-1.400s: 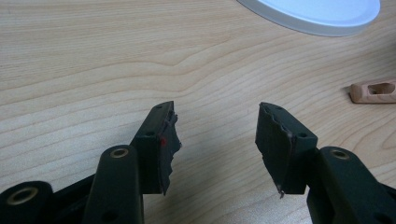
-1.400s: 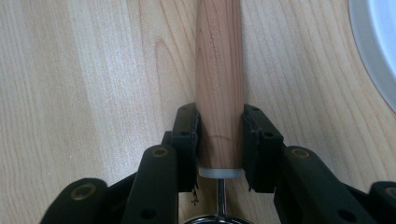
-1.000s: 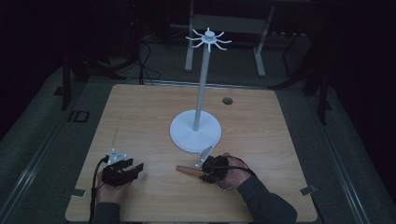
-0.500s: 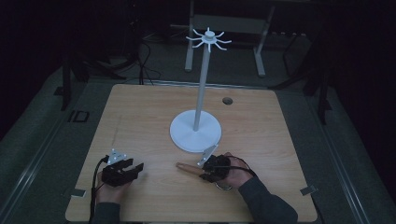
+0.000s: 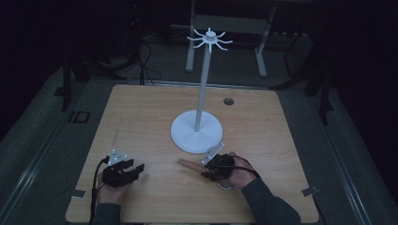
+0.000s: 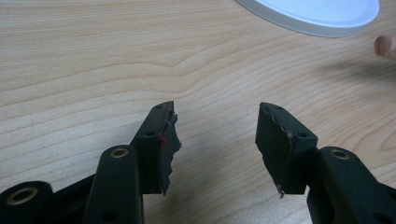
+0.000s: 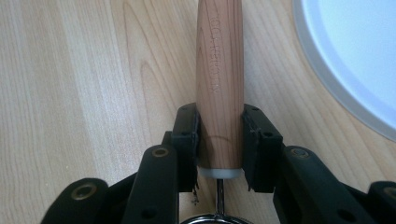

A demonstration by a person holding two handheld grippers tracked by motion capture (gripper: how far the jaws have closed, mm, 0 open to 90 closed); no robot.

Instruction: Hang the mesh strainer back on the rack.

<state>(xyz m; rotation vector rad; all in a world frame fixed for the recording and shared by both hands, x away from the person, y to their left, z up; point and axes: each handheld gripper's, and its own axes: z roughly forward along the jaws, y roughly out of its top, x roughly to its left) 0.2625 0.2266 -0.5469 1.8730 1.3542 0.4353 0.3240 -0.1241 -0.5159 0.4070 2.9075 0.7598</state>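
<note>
At mid-worktop (image 5: 141, 112) we log a white stand (image 5: 196, 131), its base cut off in both gripper views. Near the front edge, the right gripper (image 7: 219, 140) clamps a wooden handle (image 7: 219, 70); its metal end is hidden. Front-left, the left gripper (image 6: 217, 135) gapes wide, empty.

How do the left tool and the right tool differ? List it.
1. The left tool has its jaws spread apart with nothing between them; the right tool is clamped on a light brown wooden handle.
2. The left tool sits farther from the white round stand base; the right tool lies just beside it.
Both are black, hand-held, low over the wooden table.
</note>
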